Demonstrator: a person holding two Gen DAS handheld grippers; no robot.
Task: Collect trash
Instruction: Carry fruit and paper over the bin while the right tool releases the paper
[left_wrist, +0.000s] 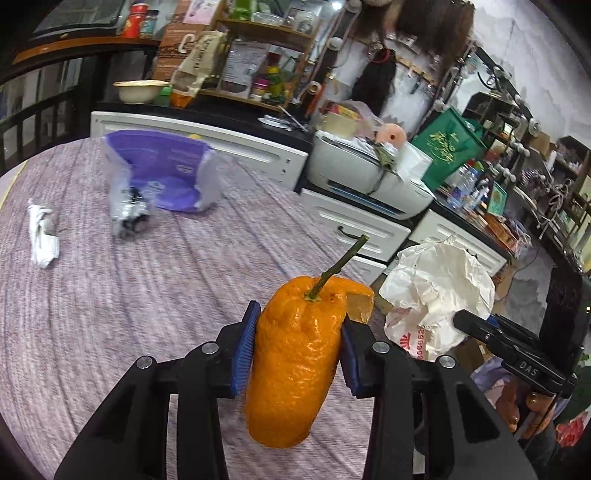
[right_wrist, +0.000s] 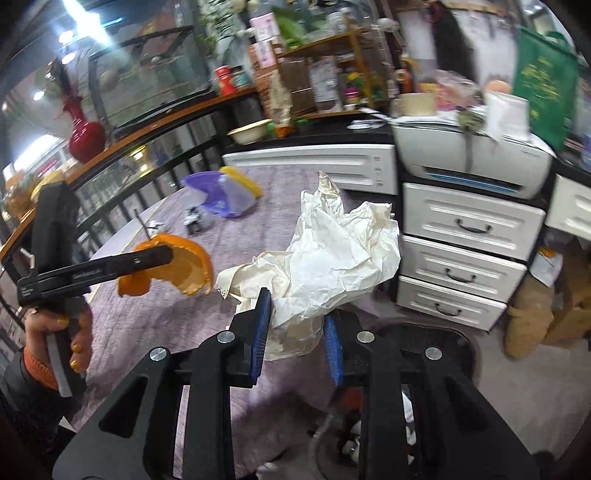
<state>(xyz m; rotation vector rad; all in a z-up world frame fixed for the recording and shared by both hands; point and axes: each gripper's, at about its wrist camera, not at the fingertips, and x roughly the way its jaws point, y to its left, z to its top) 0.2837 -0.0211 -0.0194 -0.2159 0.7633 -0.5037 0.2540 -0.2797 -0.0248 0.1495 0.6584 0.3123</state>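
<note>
1. Two tools are in play, one in each of the person's hands, both above a counter (left_wrist: 110, 314) covered in a purple-grey woven cloth
2. Left tool (left_wrist: 295, 354) clamps an orange peel (left_wrist: 291, 369) between its blue pads, the peel standing upright with its green stem pointing up and away
3. Seen from the right wrist camera, the same orange peel (right_wrist: 184, 266) shows its pale inner side, held clear above the counter (right_wrist: 258, 229)
4. Right tool (right_wrist: 295, 343) grips a crumpled white plastic bag (right_wrist: 332, 258) by its lower bunched part, the rest billowing up above the pads
5. From the left wrist camera that white plastic bag (left_wrist: 436, 295) hangs just past the counter's right edge, red print on its lower side
6. On the far part of the counter lie a purple plastic wrapper (left_wrist: 166, 173), a crumpled clear-and-black wrapper (left_wrist: 129, 214) just beside it, and a wadded white tissue (left_wrist: 42, 232) further left
7. Behind the counter stand white drawers (right_wrist: 461, 258) with a white printer (right_wrist: 472, 158) on top
8. Left hand (right_wrist: 62, 343), with an orange cuff at the wrist, wraps the left tool's handle
</note>
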